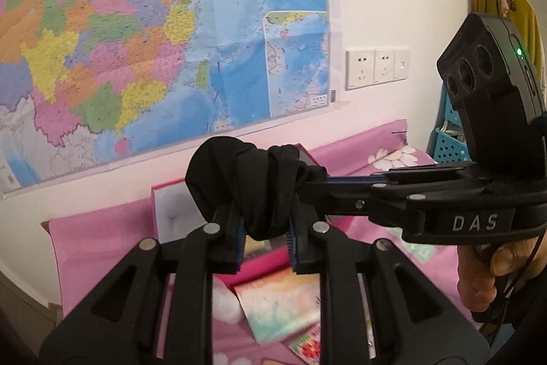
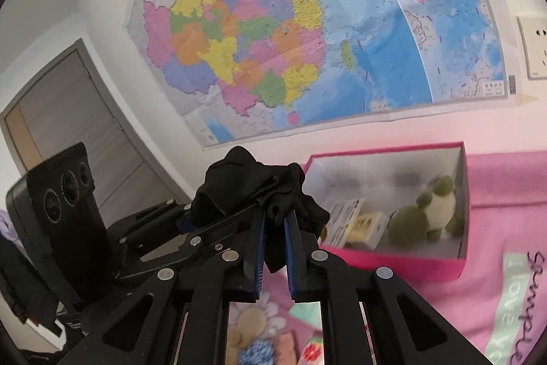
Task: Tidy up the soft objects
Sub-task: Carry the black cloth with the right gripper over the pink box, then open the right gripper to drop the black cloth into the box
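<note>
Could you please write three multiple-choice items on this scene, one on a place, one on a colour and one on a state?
1. Where is the green plush toy?
A. inside the pink box
B. on the map
C. between gripper fingers

2. What colour is the bundled cloth?
A. white
B. black
C. yellow

3. How is the cloth held?
A. lying free on the bed
B. by the left gripper alone
C. by both grippers at once

Answers:
1 A: the green plush toy sits within the walls of the pink box.
2 B: the cloth is black.
3 C: the left gripper and the right gripper each pinch it.
</note>
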{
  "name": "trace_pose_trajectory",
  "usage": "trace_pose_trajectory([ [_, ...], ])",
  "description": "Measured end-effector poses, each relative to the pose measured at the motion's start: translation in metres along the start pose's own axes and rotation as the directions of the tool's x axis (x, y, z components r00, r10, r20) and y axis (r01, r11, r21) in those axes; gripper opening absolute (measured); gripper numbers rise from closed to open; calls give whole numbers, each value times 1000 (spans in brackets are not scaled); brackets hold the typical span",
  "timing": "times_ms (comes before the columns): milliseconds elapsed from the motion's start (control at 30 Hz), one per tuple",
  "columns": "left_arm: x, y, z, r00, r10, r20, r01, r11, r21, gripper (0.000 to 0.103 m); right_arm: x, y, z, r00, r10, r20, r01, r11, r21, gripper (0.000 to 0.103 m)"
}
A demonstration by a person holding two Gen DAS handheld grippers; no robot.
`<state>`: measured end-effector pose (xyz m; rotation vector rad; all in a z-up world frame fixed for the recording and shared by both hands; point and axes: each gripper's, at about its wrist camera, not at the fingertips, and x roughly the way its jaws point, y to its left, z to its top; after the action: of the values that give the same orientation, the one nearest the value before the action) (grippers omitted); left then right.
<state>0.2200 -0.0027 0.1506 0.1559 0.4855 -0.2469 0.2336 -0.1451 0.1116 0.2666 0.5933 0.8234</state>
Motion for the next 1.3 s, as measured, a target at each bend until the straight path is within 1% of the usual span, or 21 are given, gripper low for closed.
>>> trace_pose_trajectory([
  [167, 33, 8, 9, 999, 7, -33, -7, 1000, -10, 22, 19, -18, 18, 999, -31, -11, 31, 999, 9, 10],
  [333, 64, 15, 11, 997, 5, -78, -7, 1000, -26, 22, 42, -39, 29, 997, -61, -49, 62, 998, 25, 10],
  [533, 96, 22, 10, 992, 11, -129, -16, 999, -33, 25, 67, -64, 35, 992, -80, -93, 85, 995, 51, 10],
  [733, 118, 28, 6, 983, 40, -178, -48, 998, -42, 26, 88, -84, 40, 987, -105, -126, 115, 990, 76, 10],
  [767, 121, 29, 6, 982, 45, -182, -54, 997, -47, 31, 90, -86, 40, 985, -112, -129, 123, 989, 79, 10],
  [800, 123, 29, 5, 981, 46, -186, -57, 997, -54, 40, 92, -88, 41, 985, -118, -129, 129, 988, 84, 10],
  [833, 125, 30, 6, 981, 45, -186, -57, 997, -60, 44, 94, -90, 42, 984, -124, -131, 135, 987, 85, 10],
  [867, 126, 29, 6, 982, 46, -184, -58, 997, -60, 51, 96, -92, 43, 983, -129, -133, 142, 986, 86, 12],
  [900, 127, 29, 8, 982, 54, -183, -65, 996, -59, 58, 97, -94, 44, 982, -137, -133, 150, 985, 89, 13],
  [933, 127, 28, 9, 980, 78, -183, -90, 994, -56, 63, 97, -95, 44, 980, -144, -134, 157, 983, 91, 13],
  [967, 129, 28, 10, 978, 100, -185, -112, 992, -54, 74, 97, -96, 44, 979, -151, -136, 164, 982, 92, 14],
  [1000, 129, 28, 12, 976, 119, -184, -131, 990, -55, 83, 95, -97, 44, 978, -163, -131, 176, 980, 93, 16],
  [1033, 127, 29, 13, 976, 128, -177, -140, 988, -59, 86, 94, -99, 44, 977, -172, -126, 185, 978, 97, 25],
  [1067, 124, 30, 14, 976, 133, -170, -145, 988, -61, 92, 91, -101, 44, 976, -182, -124, 195, 975, 105, 36],
  [1100, 121, 29, 15, 976, 143, -164, -154, 986, -56, 97, 87, -104, 44, 975, -189, -115, 202, 973, 116, 40],
  [1133, 118, 29, 15, 976, 150, -160, -160, 986, -53, 98, 82, -105, 44, 975, -196, -105, 208, 971, 122, 52],
  [1167, 114, 27, 16, 975, 158, -154, -167, 985, -46, 98, 77, -106, 44, 976, -197, -96, 208, 970, 126, 59],
  [1300, 98, 21, 18, 974, 182, -135, -187, 982, -28, 98, 51, -101, 42, 978, -202, -49, 207, 971, 122, 60],
])
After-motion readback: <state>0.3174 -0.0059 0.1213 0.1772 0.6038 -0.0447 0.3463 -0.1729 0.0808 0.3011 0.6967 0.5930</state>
